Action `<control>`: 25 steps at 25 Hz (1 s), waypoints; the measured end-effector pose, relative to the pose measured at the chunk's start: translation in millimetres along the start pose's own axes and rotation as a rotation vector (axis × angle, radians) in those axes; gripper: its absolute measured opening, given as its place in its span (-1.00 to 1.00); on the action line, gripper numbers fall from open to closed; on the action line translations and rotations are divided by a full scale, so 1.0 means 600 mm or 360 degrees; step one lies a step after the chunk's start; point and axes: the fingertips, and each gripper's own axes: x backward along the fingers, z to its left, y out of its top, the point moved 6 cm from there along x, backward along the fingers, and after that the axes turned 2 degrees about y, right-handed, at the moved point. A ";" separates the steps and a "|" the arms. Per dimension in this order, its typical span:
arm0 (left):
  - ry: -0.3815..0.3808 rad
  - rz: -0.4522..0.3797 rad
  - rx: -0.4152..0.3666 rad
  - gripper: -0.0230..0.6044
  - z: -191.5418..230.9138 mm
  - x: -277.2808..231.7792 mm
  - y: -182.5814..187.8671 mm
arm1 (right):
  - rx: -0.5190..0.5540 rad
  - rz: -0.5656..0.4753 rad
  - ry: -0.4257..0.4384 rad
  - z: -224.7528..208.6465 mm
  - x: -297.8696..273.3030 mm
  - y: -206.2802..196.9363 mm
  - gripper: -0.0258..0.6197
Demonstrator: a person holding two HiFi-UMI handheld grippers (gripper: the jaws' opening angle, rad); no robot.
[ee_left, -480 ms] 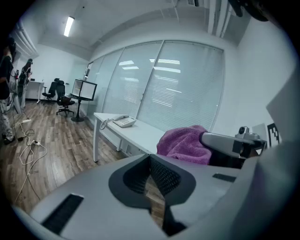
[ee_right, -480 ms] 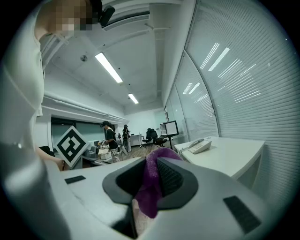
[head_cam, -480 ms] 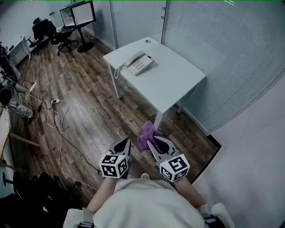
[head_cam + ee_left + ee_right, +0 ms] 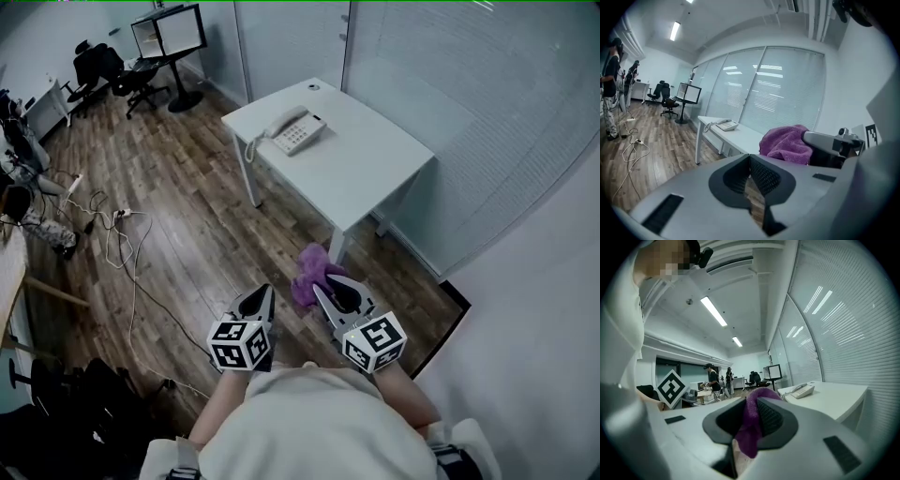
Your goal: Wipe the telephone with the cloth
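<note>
A white telephone (image 4: pixel 293 130) lies near the far left end of a white desk (image 4: pixel 375 178), with its handset on the cradle; it also shows small in the left gripper view (image 4: pixel 723 124) and the right gripper view (image 4: pixel 801 390). A purple cloth (image 4: pixel 311 270) hangs from my right gripper (image 4: pixel 323 289), whose jaws are shut on it (image 4: pixel 752 425). My left gripper (image 4: pixel 262 295) is held beside it, shut with nothing between the jaws (image 4: pixel 750 161). Both grippers are in the air, well short of the desk's near corner.
Cables and a power strip (image 4: pixel 114 217) lie on the wooden floor at left. Office chairs (image 4: pixel 112 70) and a screen on a stand (image 4: pixel 169 33) are at the far left. Glass walls with blinds (image 4: pixel 469 103) run behind the desk. People stand far off (image 4: pixel 712 380).
The view has shifted slightly toward the desk. Both grippers hold the same pose, the cloth still in the right one.
</note>
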 end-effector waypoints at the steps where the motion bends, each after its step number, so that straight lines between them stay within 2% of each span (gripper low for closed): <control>1: 0.0001 -0.0005 0.0002 -0.86 -0.001 0.001 -0.002 | 0.0004 0.0005 0.0006 0.002 0.002 -0.003 -0.67; 14: 0.0056 0.0031 0.0074 -0.86 -0.012 0.022 -0.039 | -0.0107 -0.0001 -0.0006 0.001 0.030 -0.034 -0.67; 25: 0.0092 0.0015 0.0145 -0.86 -0.002 0.018 -0.046 | -0.0111 0.0049 0.0010 -0.003 0.026 -0.043 -0.67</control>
